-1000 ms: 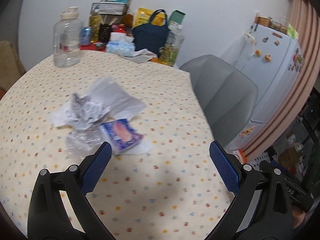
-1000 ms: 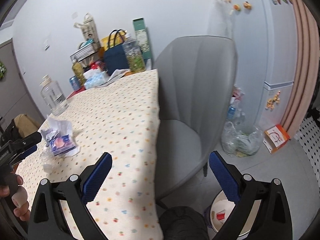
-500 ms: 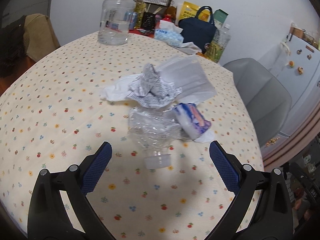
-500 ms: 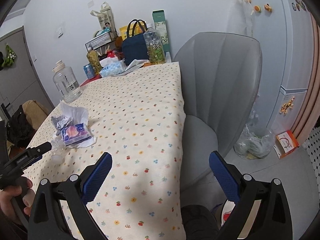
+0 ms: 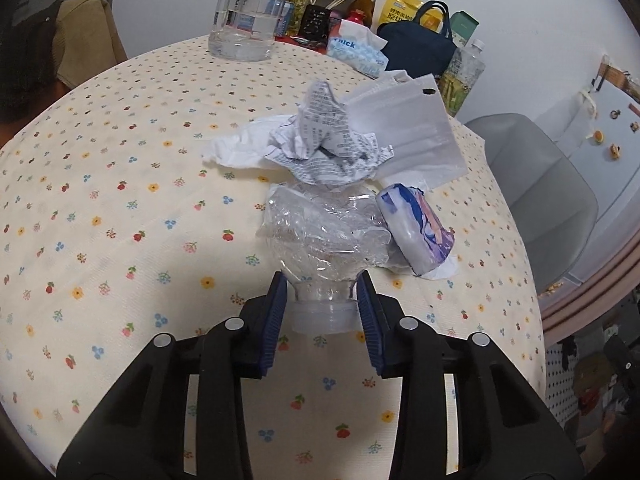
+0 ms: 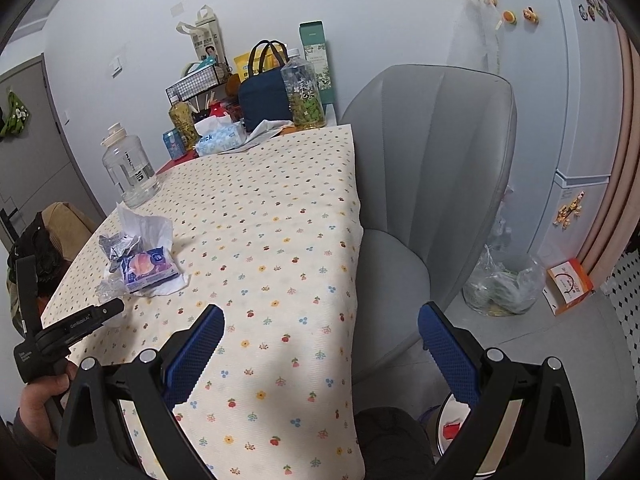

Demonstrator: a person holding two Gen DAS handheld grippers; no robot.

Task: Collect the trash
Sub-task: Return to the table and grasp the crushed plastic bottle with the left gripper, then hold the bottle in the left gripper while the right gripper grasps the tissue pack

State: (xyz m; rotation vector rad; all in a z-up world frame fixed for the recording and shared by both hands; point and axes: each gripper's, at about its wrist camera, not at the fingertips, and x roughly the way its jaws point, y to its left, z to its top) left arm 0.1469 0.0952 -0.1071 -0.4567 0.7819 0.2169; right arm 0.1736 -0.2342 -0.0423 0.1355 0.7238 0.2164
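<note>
A pile of trash lies on the flowered tablecloth (image 5: 120,208): a crushed clear plastic bottle (image 5: 324,232), crumpled printed paper (image 5: 328,144), a white bag (image 5: 408,136) and a blue-pink tissue pack (image 5: 416,236). My left gripper (image 5: 323,304) is shut on the bottle's neck, just above its white cap (image 5: 322,318). My right gripper (image 6: 320,344) is open and empty above the table's near right part. The pile (image 6: 140,264) and the left gripper (image 6: 80,320) show at the left of the right wrist view.
A large clear water jug (image 5: 248,12), tissue box (image 5: 356,50), dark blue bag (image 5: 416,48) and bottles stand at the table's far end. A grey chair (image 6: 432,168) stands at the table's right side. A bin (image 6: 460,428) and a plastic bag (image 6: 504,284) are on the floor.
My left gripper moved in on the pile and shut on the crushed bottle's neck. My right gripper drifted slightly and stayed open.
</note>
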